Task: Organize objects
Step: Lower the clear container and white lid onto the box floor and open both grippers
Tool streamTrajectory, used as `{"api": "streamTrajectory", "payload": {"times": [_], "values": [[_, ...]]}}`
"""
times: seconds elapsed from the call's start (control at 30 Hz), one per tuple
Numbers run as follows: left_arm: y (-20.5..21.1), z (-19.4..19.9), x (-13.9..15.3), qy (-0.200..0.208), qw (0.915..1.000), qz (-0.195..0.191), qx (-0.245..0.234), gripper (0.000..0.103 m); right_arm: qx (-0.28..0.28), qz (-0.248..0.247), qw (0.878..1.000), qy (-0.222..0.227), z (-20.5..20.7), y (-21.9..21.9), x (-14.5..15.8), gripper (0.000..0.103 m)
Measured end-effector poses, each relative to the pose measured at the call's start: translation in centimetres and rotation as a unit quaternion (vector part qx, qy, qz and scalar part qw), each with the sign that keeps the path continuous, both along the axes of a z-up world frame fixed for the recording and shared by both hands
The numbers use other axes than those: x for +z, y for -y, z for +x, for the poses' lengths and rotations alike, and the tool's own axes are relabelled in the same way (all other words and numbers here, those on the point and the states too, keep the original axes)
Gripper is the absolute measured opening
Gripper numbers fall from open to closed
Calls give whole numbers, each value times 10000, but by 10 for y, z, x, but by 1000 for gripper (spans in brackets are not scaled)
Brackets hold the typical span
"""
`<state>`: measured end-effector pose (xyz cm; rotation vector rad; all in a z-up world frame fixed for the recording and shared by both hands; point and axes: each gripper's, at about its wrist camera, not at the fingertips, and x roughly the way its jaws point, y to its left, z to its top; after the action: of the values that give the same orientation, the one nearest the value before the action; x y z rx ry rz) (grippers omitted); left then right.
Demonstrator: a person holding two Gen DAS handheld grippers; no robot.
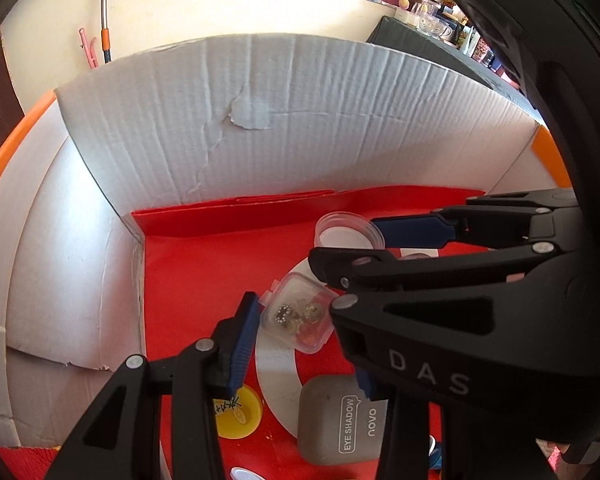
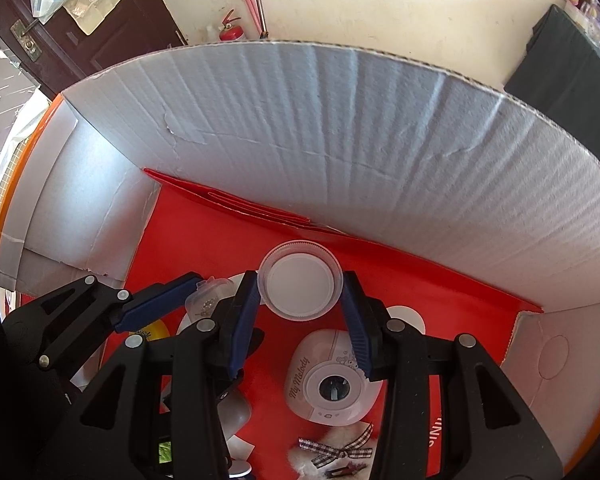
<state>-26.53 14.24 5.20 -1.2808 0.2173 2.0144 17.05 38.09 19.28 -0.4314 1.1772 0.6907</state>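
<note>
Nearest me, at the open front edge of the cardboard box (image 2: 340,140), a checked bow (image 2: 336,448) lies on white fluff on the red floor. Just beyond it is a pink-and-white toy camera (image 2: 332,380), lens up, under my R fingers. Over on the L side, also near the front edge, a grey eye shadow case (image 1: 340,420) lies flat w/ a yellow round lid-like thing (image 1: 236,412) just beside it on the side of the L wall. Next out, my left tool (image 1: 300,312) is about a third open around a small clear box (image 1: 296,320) w/ gold and beaded bits inside. It sits tilted. The near pad touches its corner, but the far pad is hidden behind my other tool, so I can't tell if it's really clamped. Farther in, approx mid-floor toward the back wall, my right tool (image 2: 302,280) is likewise about a third open. Both blue pads press the sides of a clear round jar (image 2: 300,286) w/ a white lid, so that one is gripped. Whether the jar is off the floor I can't tell. Behind it a folded red sheet (image 2: 240,204) lies along the foot of the back wall, from the back-L corner on.
</note>
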Motion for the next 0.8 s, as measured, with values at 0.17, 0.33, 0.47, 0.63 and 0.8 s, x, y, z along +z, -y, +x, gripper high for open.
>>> {"api": "streamTrajectory", "payload": {"times": [0.17, 0.33, 0.47, 0.63, 0.8], "values": [[4, 1, 1, 30, 10000, 32, -5, 44, -12, -37, 10000, 32, -6, -7, -11, 40], [13, 1, 2, 69, 10000, 70, 8, 44, -5, -63, 10000, 45, -7, -11, -10, 42], [17, 1, 3, 89, 9999, 92, 16, 44, 11, -84, 9999, 74, -10, -11, -10, 43], [15, 0, 4, 89, 9999, 94, 11, 44, 4, -77, 9999, 77, -10, -13, -9, 43], [20, 0, 6, 103, 9999, 129, 41, 44, -40, -56, 10000, 66, -10, -13, -8, 43]]}}
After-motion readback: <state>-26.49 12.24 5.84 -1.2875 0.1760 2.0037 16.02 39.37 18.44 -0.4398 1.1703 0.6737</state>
